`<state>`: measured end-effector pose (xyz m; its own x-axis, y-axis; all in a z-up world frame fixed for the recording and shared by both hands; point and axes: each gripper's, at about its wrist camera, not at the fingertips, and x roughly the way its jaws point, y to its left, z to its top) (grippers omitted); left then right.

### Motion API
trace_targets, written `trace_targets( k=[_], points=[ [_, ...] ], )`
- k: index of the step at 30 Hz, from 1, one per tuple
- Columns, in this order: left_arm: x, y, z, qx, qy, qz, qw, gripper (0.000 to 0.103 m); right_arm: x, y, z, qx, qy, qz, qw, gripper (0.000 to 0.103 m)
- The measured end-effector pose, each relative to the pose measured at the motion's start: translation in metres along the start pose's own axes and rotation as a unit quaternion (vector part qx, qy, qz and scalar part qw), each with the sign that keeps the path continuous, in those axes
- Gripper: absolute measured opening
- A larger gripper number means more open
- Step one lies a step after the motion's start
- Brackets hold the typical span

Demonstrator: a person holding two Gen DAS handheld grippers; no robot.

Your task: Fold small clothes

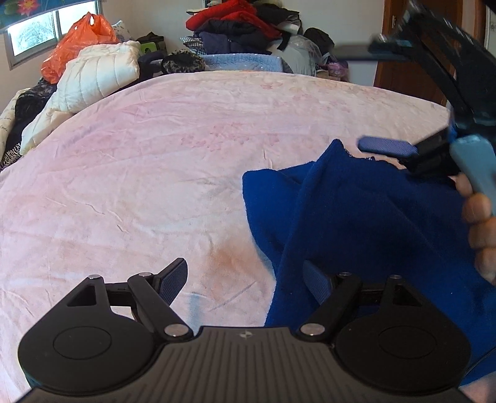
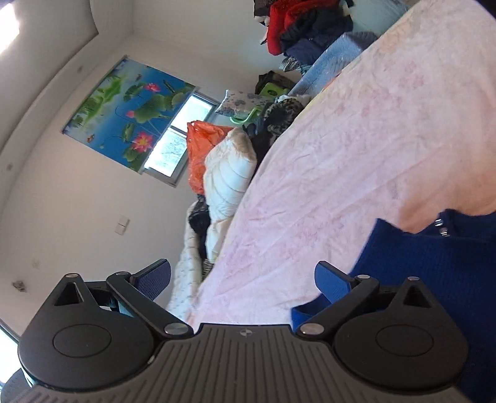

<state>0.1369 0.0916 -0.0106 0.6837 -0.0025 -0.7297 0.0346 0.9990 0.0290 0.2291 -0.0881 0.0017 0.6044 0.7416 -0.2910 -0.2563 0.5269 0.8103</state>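
A dark blue fleece garment (image 1: 356,210) lies bunched on the right side of the pink bed sheet (image 1: 161,161). My left gripper (image 1: 245,282) is open, low over the sheet; its right finger (image 1: 316,282) touches the garment's lower edge and nothing is between the jaws. My right gripper (image 1: 403,155) shows in the left wrist view at the garment's far right edge, tilted sideways, held by a hand. In the right wrist view the right gripper (image 2: 245,282) is open, with the blue garment (image 2: 434,263) beside its right finger (image 2: 331,282), not clamped.
A white quilted jacket (image 1: 96,77) and an orange plastic bag (image 1: 77,43) sit at the bed's far left. A pile of red and dark clothes (image 1: 241,28) and a light blue blanket (image 1: 241,62) line the far edge. A brown door (image 1: 403,71) stands at the right.
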Motion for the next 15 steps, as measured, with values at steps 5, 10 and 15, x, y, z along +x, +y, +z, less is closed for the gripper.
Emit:
trace_targets(
  k=[5, 10, 15],
  points=[
    [-0.005, -0.002, -0.002, -0.009, -0.001, -0.024, 0.9997, 0.082, -0.077, -0.022, -0.027, -0.037, -0.032, -0.129, 0.990, 0.101],
    [-0.005, -0.008, -0.008, -0.012, 0.005, -0.032, 0.9994, 0.082, -0.172, -0.065, -0.054, 0.025, -0.126, -0.192, 0.973, 0.100],
    [-0.004, -0.015, -0.016, -0.009, 0.014, -0.033, 0.9993, 0.082, -0.214, -0.070, -0.076, -0.037, -0.149, -0.302, 0.941, 0.101]
  ],
)
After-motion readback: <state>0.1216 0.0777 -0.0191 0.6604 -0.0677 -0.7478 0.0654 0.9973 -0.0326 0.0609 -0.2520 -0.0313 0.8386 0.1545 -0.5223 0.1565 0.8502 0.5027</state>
